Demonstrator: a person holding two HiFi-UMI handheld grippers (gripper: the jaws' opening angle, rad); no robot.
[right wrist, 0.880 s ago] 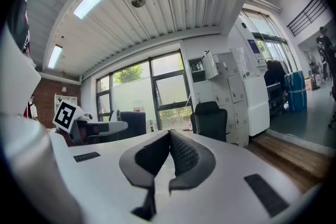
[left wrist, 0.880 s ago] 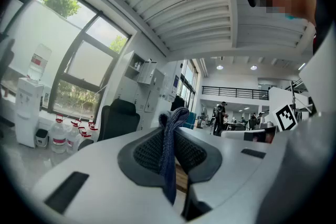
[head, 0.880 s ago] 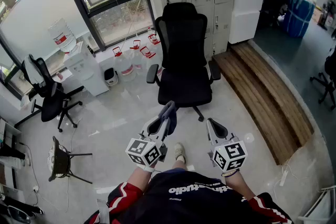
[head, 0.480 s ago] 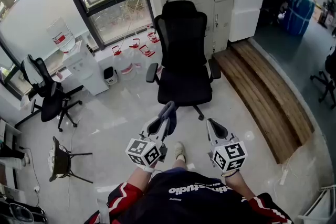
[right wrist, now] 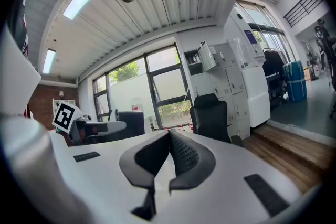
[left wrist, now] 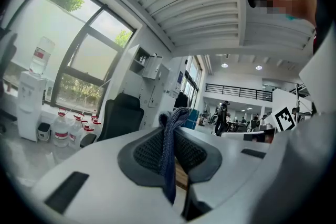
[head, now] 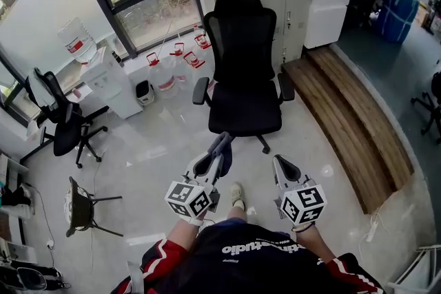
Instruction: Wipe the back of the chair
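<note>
Fingers of my left gripper [head: 222, 144] clamp a blue cloth [left wrist: 169, 165]; the right gripper [head: 278, 163] is closed, empty. Both are well short of the chair [head: 241, 51]; wiping drag could pull the cloth free.

Both arms reach forward from the body with elbows bent, the forearms side by side and apart, in dark sleeves with red. The left tool [head: 218, 150] points ahead and a little to the right. Its jaws are clamped on a fold of blue-grey cloth [left wrist: 169, 160] that sticks out past the tips. The right tool [head: 278, 164] points ahead beside it, its tips set slightly further back, with the jaws pressed together and nothing between them.
</note>
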